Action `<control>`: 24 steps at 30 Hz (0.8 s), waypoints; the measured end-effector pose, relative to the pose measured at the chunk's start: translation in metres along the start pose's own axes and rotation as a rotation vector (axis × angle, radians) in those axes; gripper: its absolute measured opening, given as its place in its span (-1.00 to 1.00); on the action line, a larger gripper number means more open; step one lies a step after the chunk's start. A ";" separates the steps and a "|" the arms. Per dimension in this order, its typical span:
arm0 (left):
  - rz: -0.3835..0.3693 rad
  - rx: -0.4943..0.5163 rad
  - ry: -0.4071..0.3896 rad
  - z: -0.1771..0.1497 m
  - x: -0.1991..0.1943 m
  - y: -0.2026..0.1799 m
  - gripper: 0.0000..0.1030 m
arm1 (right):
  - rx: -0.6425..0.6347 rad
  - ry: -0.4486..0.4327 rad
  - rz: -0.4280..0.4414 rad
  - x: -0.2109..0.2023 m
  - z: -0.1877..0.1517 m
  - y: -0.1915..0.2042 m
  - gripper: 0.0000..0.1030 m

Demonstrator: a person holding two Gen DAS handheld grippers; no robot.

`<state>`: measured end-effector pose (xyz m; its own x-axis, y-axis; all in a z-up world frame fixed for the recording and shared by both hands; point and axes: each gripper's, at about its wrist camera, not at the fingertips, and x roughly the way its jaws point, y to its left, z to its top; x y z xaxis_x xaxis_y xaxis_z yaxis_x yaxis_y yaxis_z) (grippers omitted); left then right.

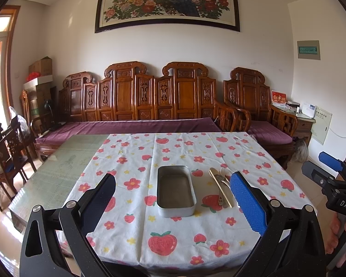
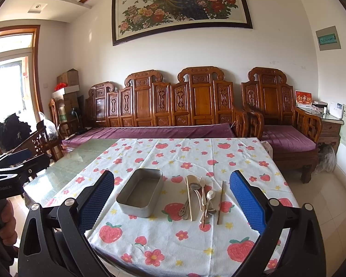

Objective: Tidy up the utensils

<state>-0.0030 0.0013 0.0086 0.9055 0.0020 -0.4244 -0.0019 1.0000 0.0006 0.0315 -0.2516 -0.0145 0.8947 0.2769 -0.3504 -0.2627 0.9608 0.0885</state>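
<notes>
An empty metal tin (image 1: 175, 190) (image 2: 141, 191) lies on the strawberry-print tablecloth (image 1: 150, 152) (image 2: 163, 237). Right of it lies a loose pile of utensils (image 1: 220, 188) (image 2: 201, 197): a fork, spoons, a pale flat scoop and a dark chopstick (image 2: 220, 204) off to the right. My left gripper (image 1: 173, 196) hovers open above the near table edge, framing the tin. My right gripper (image 2: 171, 191) is open too, held back from the pile with nothing between its fingers. Each gripper shows at the edge of the other's view, the right gripper (image 1: 329, 170) and the left gripper (image 2: 16, 161).
The cloth covers the right part of a glass-topped table (image 1: 57, 173) (image 2: 64, 173). A carved wooden sofa (image 1: 150, 101) with purple cushions stands behind it, chairs (image 1: 9, 152) to the left, a side table (image 2: 329, 122) at the right. A hand (image 2: 2, 212) holds the left gripper's handle.
</notes>
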 end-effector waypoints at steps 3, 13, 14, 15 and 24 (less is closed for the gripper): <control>-0.002 0.004 -0.003 0.003 -0.001 -0.007 0.87 | 0.000 -0.001 -0.001 0.000 0.000 0.000 0.95; -0.003 0.007 -0.007 0.008 -0.004 -0.008 0.87 | 0.001 0.000 0.000 0.000 0.000 -0.001 0.95; -0.003 0.006 -0.008 0.008 -0.004 -0.007 0.87 | 0.001 -0.001 0.000 0.000 0.000 -0.001 0.95; -0.002 0.006 -0.008 0.009 -0.004 -0.007 0.87 | 0.002 -0.001 0.000 0.000 0.000 -0.001 0.95; 0.000 0.009 -0.012 0.011 -0.007 -0.006 0.87 | 0.002 -0.001 0.000 0.000 0.000 -0.001 0.95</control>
<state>-0.0049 -0.0051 0.0216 0.9107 0.0016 -0.4132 0.0020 1.0000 0.0083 0.0314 -0.2524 -0.0143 0.8950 0.2773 -0.3494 -0.2622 0.9607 0.0908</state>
